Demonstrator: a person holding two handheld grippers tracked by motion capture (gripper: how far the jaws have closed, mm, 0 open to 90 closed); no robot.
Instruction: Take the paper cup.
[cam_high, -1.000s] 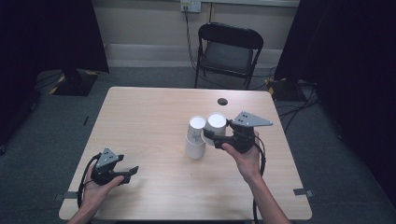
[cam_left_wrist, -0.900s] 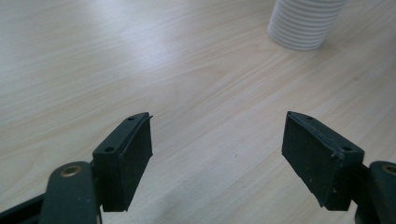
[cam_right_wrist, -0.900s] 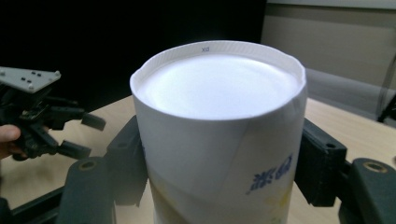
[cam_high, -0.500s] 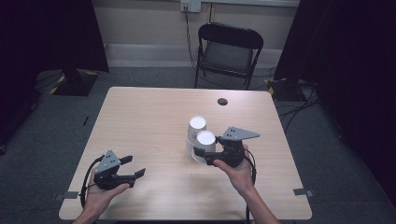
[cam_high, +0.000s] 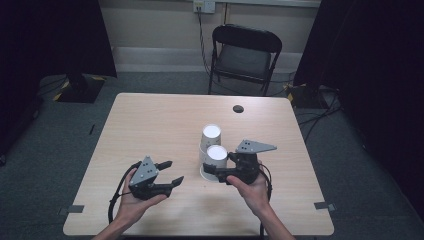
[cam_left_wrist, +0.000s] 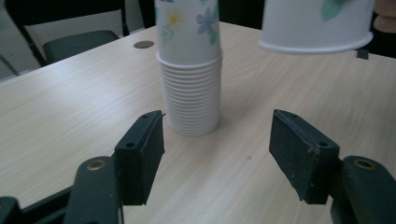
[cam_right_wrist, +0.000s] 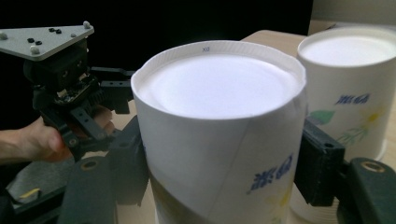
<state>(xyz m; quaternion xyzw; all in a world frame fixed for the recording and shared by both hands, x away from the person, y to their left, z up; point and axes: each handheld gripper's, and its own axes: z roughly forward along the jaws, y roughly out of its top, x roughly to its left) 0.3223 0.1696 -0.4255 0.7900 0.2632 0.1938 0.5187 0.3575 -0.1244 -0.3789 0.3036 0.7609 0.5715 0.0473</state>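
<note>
A stack of upside-down white paper cups with flower prints (cam_high: 211, 136) (cam_left_wrist: 189, 70) (cam_right_wrist: 350, 84) stands on the wooden table (cam_high: 150, 125). My right gripper (cam_high: 216, 172) (cam_right_wrist: 219, 172) is shut on one more upside-down paper cup (cam_high: 216, 159) (cam_right_wrist: 219, 130) (cam_left_wrist: 317, 23), held just off the table on the near side of the stack. My left gripper (cam_high: 170, 172) (cam_left_wrist: 217, 140) is open and points at the stack from the left. Its jaws have just been closing with nothing between them.
A small dark round thing (cam_high: 238, 108) (cam_left_wrist: 143, 44) lies near the table's far edge. A black folding chair (cam_high: 245, 55) stands beyond that edge. Bare tabletop stretches to the left of the stack and behind it.
The right gripper has carried its cup from beside the stack's top down to the near side of the stack. The left gripper has moved right toward the stack, its jaws narrower.
</note>
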